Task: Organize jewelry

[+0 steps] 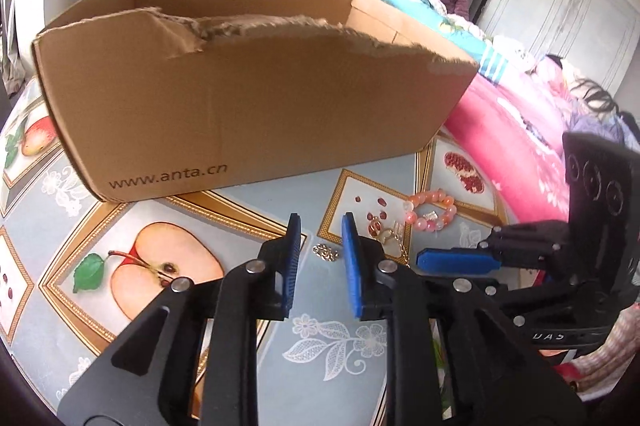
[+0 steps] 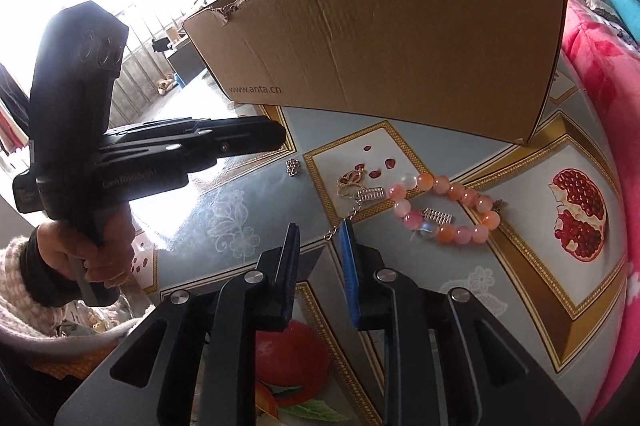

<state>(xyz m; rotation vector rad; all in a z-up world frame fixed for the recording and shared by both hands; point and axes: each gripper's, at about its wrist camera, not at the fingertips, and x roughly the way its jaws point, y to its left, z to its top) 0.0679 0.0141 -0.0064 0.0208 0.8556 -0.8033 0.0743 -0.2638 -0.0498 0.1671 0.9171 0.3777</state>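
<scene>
Jewelry, unsorted: pink bead bracelet (image 2: 446, 212), gold crown pendant (image 2: 352, 182) on its chain and small silver charm (image 2: 293, 168) all loose on desk (image 2: 256, 222) before cardboard box (image 2: 380, 58); left hand-held gripper (image 1: 320, 262) and right hand-held gripper (image 2: 320, 266) both parted, grasping nothing

Both grippers: black linkage arms, round silver pivot screws, blue ribbed pads (image 1: 295, 258). Left hand (image 2: 86, 246): fuzzy cream-pink knit sleeve (image 2: 16, 290) over dark inner cuff

The cardboard box (image 1: 248, 106) reads "www.anta.cn" on its side.
</scene>
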